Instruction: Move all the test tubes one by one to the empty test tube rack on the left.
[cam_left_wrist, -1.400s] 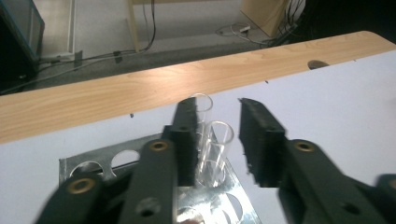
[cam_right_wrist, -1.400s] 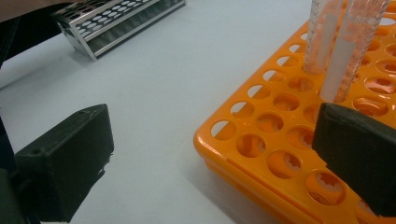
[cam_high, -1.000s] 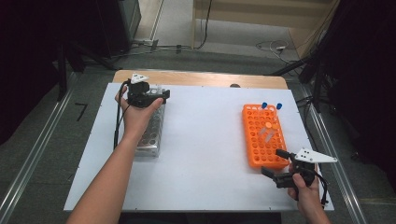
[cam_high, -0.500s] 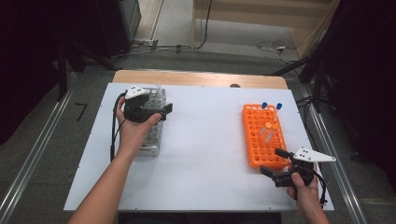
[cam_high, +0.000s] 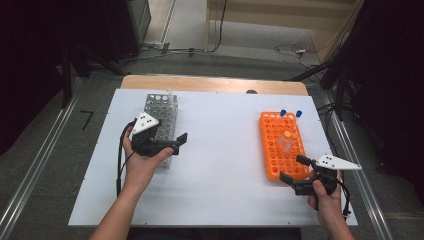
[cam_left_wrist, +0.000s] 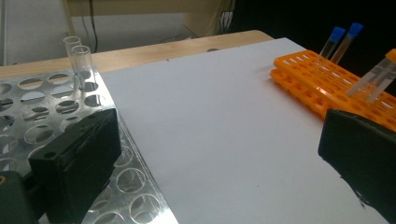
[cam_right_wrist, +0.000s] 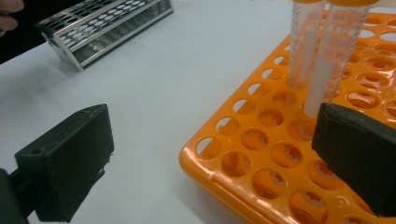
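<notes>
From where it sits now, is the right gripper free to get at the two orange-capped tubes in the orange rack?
Probably yes. The right gripper stands open at the near corner of the orange rack, and the orange-capped tubes rise just beyond its jaws, with only empty holes between. The left gripper is far across the table.

Overhead plus two (perhaps table-level) close-ups

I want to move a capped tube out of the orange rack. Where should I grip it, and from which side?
Grip a blue-capped tube on the bare part just under its cap, coming from above and along its lean. It stands tilted at the far end of the orange rack, so only the upper part is free.
</notes>
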